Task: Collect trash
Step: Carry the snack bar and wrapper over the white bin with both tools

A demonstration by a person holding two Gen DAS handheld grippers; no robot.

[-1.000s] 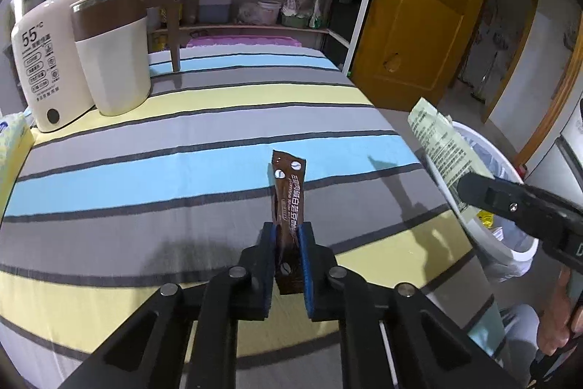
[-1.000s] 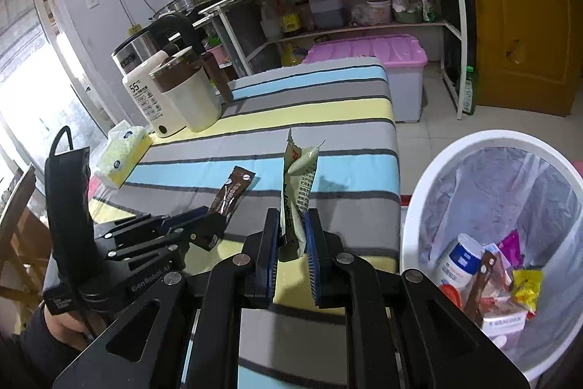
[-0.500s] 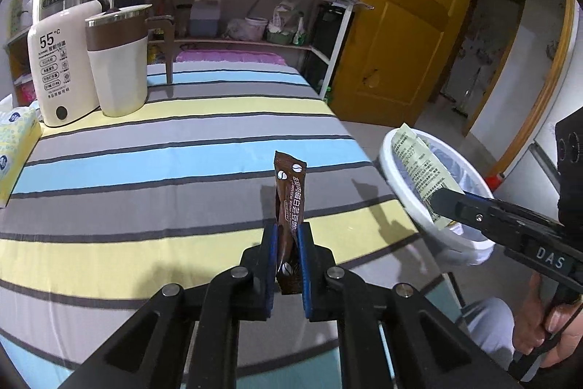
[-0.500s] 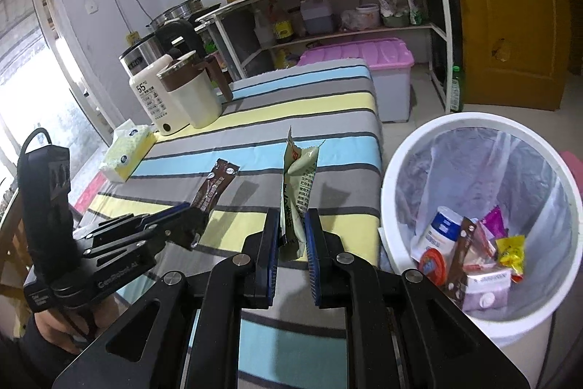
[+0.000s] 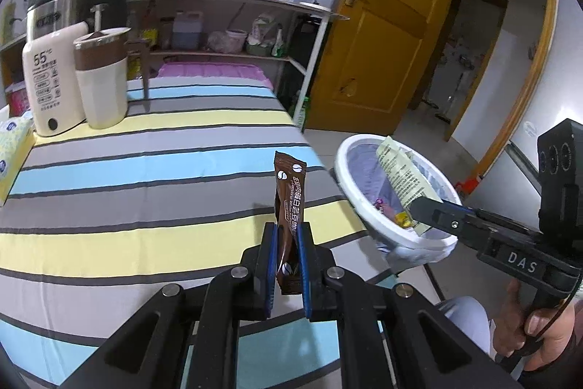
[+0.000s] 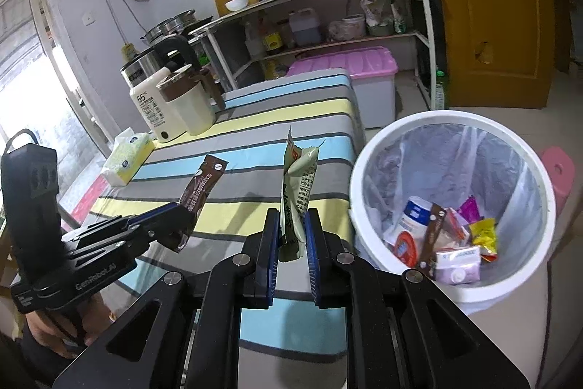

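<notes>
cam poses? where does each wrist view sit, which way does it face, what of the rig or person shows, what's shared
Left wrist: on the left gripper, facing along the striped table toward shelf and door; shows brown sachet, the right gripper and right hand.
Right wrist: on the right gripper, facing table and trash bin; shows green wrapper and the left gripper.
Shared: table, bin, both wrappers.

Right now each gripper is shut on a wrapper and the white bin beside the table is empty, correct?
Not quite. The white bin already holds trash, as the right wrist view shows. The left gripper is shut on the brown wrapper, the right gripper on the green wrapper.
</notes>
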